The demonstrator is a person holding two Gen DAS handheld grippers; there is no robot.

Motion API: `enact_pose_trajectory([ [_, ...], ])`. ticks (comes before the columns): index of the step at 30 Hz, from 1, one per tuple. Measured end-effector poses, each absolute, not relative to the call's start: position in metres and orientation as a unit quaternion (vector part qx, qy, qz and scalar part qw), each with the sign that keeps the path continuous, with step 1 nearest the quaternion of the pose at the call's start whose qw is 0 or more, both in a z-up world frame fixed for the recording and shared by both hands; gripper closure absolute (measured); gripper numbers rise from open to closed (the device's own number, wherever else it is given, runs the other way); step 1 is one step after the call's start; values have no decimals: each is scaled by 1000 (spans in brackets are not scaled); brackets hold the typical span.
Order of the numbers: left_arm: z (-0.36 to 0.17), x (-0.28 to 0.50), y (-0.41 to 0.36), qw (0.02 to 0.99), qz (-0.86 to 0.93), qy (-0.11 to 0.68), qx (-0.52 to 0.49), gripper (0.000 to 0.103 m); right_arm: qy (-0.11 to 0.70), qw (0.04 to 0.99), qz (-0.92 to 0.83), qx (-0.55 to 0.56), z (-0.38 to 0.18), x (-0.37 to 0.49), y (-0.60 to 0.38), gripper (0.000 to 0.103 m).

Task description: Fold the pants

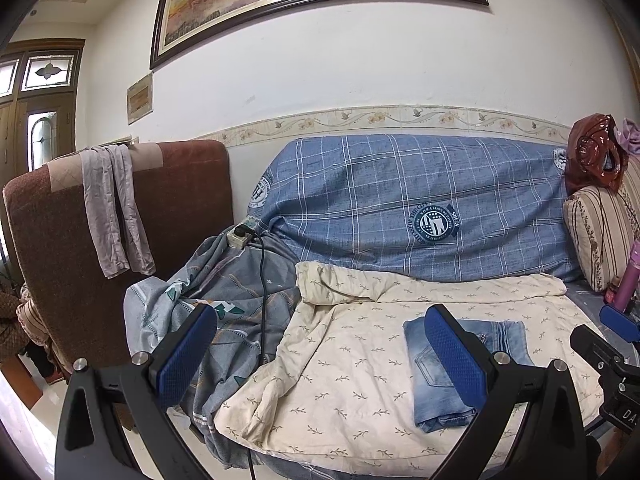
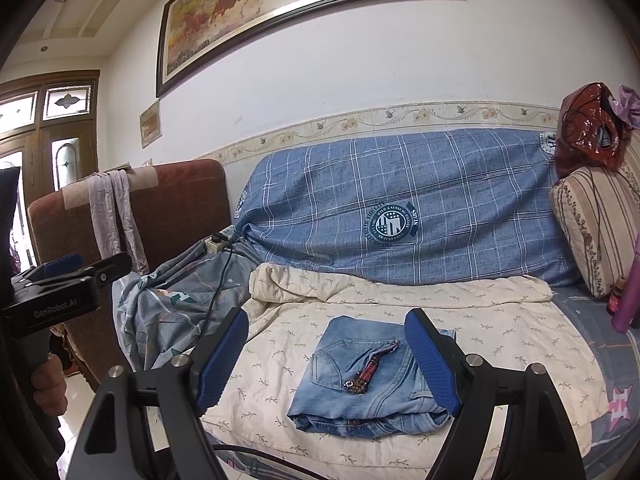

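Evidently near completion: left gripper (image 1: 320, 356), fingers apart and empty, hovers short of the quilt (image 1: 360, 412); the jeans (image 2: 372, 380) lie there as a compact folded bundle; right gripper (image 2: 336, 364), fingers likewise spread and empty, frames them. At most a final tidy seems left.

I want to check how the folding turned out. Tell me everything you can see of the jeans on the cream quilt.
The jeans are light-blue, faded denim, folded into a compact, roughly square bundle of several layers, the stacked edges showing at the near side. A back pocket with stitched seams faces up, and a small dark red patterned strap with a metal end lies across the top. They lie flat on the cream leaf-print quilt; nothing else touches them. Neither gripper holds them.
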State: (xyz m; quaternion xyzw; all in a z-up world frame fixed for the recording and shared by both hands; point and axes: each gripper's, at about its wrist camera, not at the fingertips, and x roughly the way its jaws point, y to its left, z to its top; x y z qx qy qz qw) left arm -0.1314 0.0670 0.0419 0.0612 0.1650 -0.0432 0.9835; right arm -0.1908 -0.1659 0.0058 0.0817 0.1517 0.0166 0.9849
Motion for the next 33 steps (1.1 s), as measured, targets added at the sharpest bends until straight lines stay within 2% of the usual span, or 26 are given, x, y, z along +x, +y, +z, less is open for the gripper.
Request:
enact_pose_trajectory([
  [33,36,-126,80,984,-35,169,43,0,160,984,11,74,3,-187,-156,20],
])
